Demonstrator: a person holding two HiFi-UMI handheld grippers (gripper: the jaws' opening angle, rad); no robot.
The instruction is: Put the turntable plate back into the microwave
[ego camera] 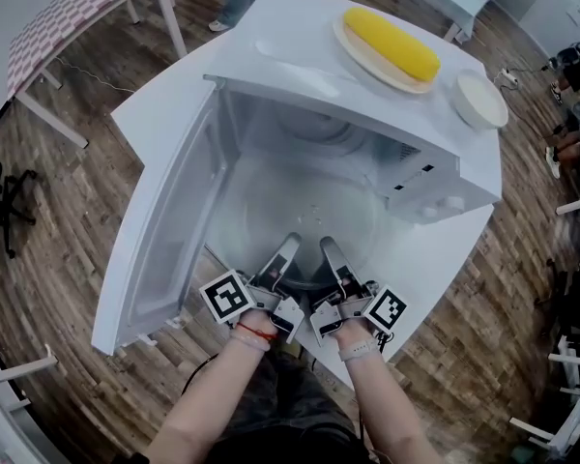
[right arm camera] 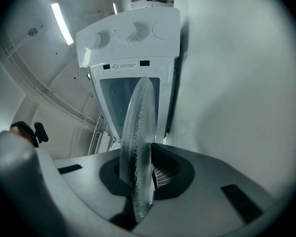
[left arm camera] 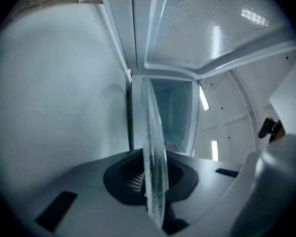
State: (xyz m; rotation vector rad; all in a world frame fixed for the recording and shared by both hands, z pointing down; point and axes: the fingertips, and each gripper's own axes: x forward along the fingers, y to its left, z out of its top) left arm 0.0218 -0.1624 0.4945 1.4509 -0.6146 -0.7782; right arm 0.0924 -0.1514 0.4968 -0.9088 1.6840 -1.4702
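We hold one tool in each hand, side by side at the near edge of the bench (ego camera: 164, 104). Both point level into the open front of the white microwave (ego camera: 445, 187). The left tool (ego camera: 288, 251) is closed narrow on the near rim of the glass plate (ego camera: 304, 222), and the right tool (ego camera: 329, 251) grips the same rim just to its right. The two tools are close together but not touching.

In the left gripper view the glass plate (left arm camera: 153, 147) shows edge-on, running up from between the dark pads of the left tool (left arm camera: 155, 201), which press on both of its faces. In the right gripper view the glass plate (right arm camera: 138, 132) likewise stands edge-on, clamped in the right tool (right arm camera: 138, 201). Beyond it is the microwave's control panel (right arm camera: 128, 33) with its round knobs.

From above, the clear plate lies flat, and most of it is already inside the microwave's chamber. Only the gripped near rim is at the opening. We cannot tell whether it rests on the chamber floor or hangs just above it.

The door (ego camera: 164, 230) swings wide to the left; its dotted window fills the top of the left gripper view (left arm camera: 212, 23).

On top of the microwave, at the far side, a yellow corn cob (ego camera: 391, 44) lies on a pale dish (ego camera: 360, 54). A small white bowl (ego camera: 480, 100) sits just to its right. A second table (ego camera: 77, 13) with a patterned top stands far left on the wooden floor (ego camera: 58, 240).
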